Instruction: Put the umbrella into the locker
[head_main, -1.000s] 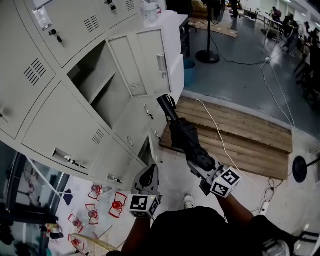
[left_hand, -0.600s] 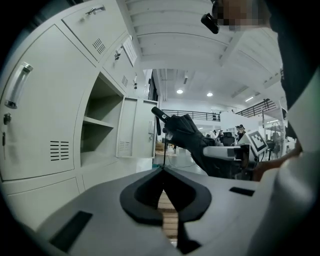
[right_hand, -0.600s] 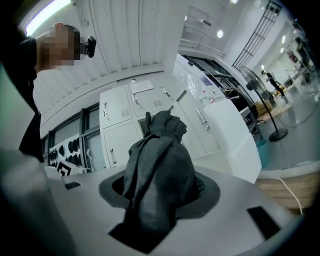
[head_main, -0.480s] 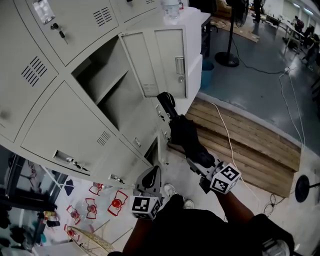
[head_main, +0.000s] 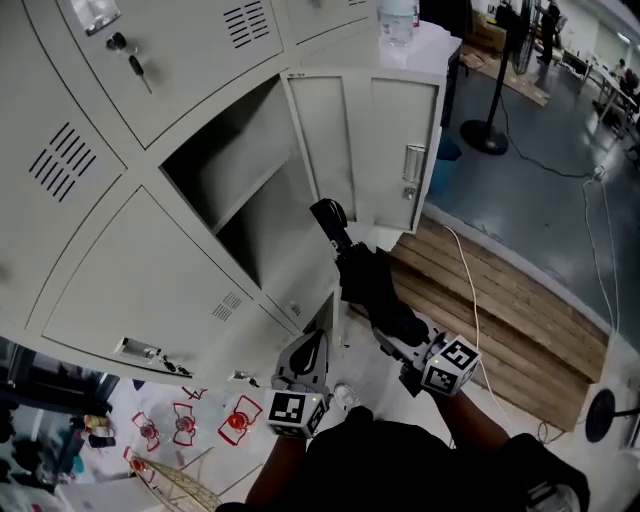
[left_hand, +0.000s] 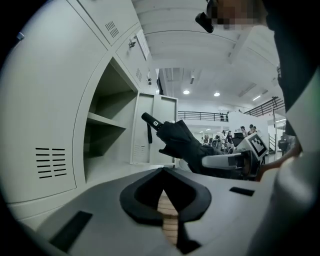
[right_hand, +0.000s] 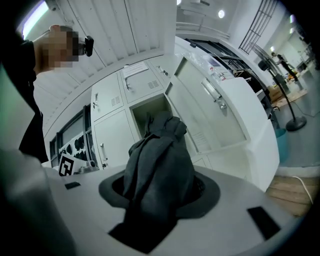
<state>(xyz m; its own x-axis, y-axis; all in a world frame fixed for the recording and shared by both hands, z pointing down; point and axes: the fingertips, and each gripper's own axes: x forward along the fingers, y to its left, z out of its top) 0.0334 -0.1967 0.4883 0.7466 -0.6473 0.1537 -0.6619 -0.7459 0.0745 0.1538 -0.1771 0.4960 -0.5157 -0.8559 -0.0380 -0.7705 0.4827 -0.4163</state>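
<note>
A folded black umbrella (head_main: 365, 280) points handle-first at the open locker compartment (head_main: 240, 215), its handle tip just outside the opening, below the shelf. My right gripper (head_main: 397, 338) is shut on the umbrella's cloth end; in the right gripper view the bunched fabric (right_hand: 157, 160) fills the jaws and the open compartment (right_hand: 147, 107) lies straight ahead. My left gripper (head_main: 309, 345) hangs lower left of the umbrella, shut and empty. The left gripper view shows the umbrella (left_hand: 180, 142) beside the compartment (left_hand: 105, 145), with the left gripper (left_hand: 164, 189) below.
The locker door (head_main: 370, 150) stands swung open to the right of the compartment. A wooden pallet (head_main: 500, 300) with a white cable (head_main: 470, 290) lies on the floor at right. A fan stand (head_main: 485, 135) is farther back. A bottle (head_main: 398, 20) sits on top of the lockers.
Both grippers and the umbrella have moved closer to the lockers. The umbrella's handle is now nearer the open compartment, which fills more of the head view.
</note>
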